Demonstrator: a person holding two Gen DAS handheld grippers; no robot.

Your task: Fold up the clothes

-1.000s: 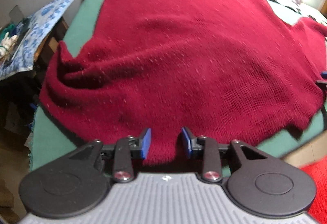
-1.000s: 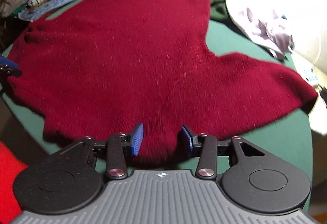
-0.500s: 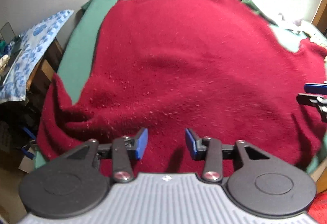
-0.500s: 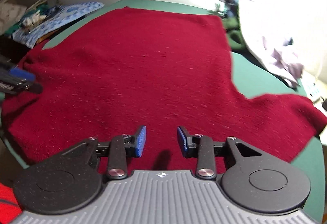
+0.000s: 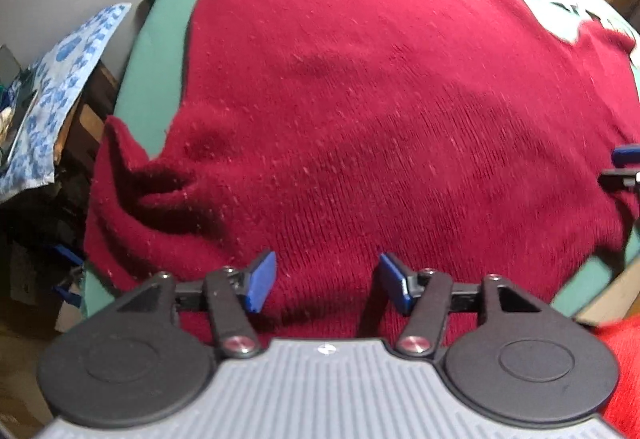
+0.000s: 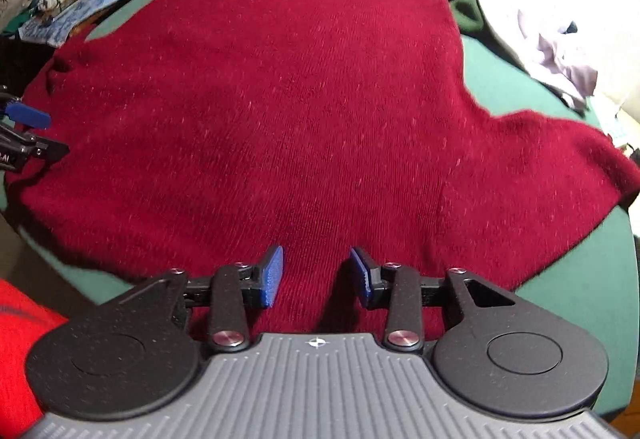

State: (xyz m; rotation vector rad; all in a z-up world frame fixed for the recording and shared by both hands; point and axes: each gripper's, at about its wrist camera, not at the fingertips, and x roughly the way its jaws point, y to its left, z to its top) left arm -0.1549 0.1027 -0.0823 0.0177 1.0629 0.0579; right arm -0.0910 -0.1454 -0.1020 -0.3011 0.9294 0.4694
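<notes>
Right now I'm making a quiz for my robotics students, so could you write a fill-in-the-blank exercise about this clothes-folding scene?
1. The dark red knitted sweater lies spread on a ____ table cover.
2. The left gripper and the right gripper are both ____, holding nothing.
3. The pads on each gripper's fingers are coloured ____.
4. Left of the table lies a white cloth printed with ____ flowers.

Missing words: green; open; blue; blue
</notes>
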